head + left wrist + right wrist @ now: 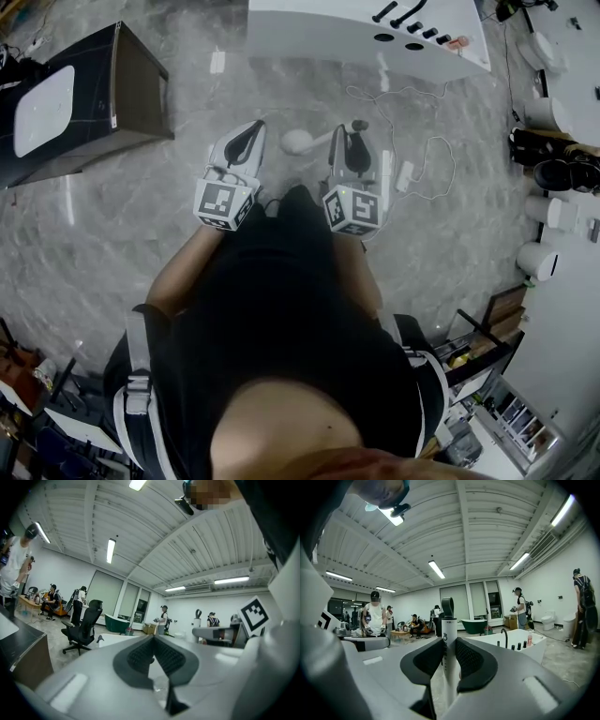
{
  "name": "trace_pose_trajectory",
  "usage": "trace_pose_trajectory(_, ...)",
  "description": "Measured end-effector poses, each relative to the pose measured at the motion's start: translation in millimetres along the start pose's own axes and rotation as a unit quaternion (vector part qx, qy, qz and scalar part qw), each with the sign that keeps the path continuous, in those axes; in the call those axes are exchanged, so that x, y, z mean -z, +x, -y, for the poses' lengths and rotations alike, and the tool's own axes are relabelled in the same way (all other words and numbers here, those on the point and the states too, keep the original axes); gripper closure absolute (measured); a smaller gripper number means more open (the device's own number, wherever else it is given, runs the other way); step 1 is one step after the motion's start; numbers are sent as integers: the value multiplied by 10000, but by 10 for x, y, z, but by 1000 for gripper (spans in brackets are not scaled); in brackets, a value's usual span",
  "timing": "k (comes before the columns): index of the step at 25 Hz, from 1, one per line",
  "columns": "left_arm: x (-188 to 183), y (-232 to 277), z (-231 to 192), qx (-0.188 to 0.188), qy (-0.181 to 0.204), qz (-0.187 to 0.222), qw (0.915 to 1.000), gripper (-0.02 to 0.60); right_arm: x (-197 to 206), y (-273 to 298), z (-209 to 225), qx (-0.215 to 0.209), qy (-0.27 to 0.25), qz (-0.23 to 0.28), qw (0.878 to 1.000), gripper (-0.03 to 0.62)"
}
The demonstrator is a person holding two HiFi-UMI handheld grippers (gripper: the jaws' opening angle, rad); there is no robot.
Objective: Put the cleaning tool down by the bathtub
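Observation:
The cleaning tool [448, 634] is a white stick with a dark loop at its top end. My right gripper [449, 657] is shut on its shaft and holds it upright in the right gripper view. In the head view the tool [298, 141] shows a round white head above the marble floor, left of my right gripper [352, 148]. The white bathtub [366, 33] lies ahead at the top of the head view, and the bathtub [511, 645] stands to the right in the right gripper view, with dark taps on its rim. My left gripper [246, 142] is shut with nothing in it, pads meeting [153, 641].
A dark cabinet [112, 89] stands at the left. A white cable and power strip [405, 175] lie on the floor by my right gripper. White fixtures [539, 260] line the right wall. An office chair [84, 627] and several people stand farther off.

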State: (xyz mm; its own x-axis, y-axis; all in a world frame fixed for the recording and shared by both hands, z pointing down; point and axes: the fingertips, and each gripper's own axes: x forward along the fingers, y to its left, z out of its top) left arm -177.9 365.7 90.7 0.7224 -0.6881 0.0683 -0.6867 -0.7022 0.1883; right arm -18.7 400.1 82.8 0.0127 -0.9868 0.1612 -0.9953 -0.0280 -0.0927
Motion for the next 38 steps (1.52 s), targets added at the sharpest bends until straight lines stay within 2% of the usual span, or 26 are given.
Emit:
trace_pose_trajectory(6, 26, 151, -70, -112, -75, 14, 9999, 572, 4, 163, 120, 30, 30, -12, 10000, 508)
trace_pose_trajectory(14, -54, 674, -107, -217, 28, 121, 9997, 574, -27, 624, 450, -71, 18, -12, 10000, 508)
trace_pose_trajectory(25, -88, 1676, -207, -620, -29, -19, 9981, 574, -117, 1451, 1043, -496, 24, -63, 9987, 508)
trace_pose_trajectory(38, 70, 2425, -322, -1050, -58, -140, 9944, 574, -52, 2154, 1504, -901, -119, -163, 9957, 508)
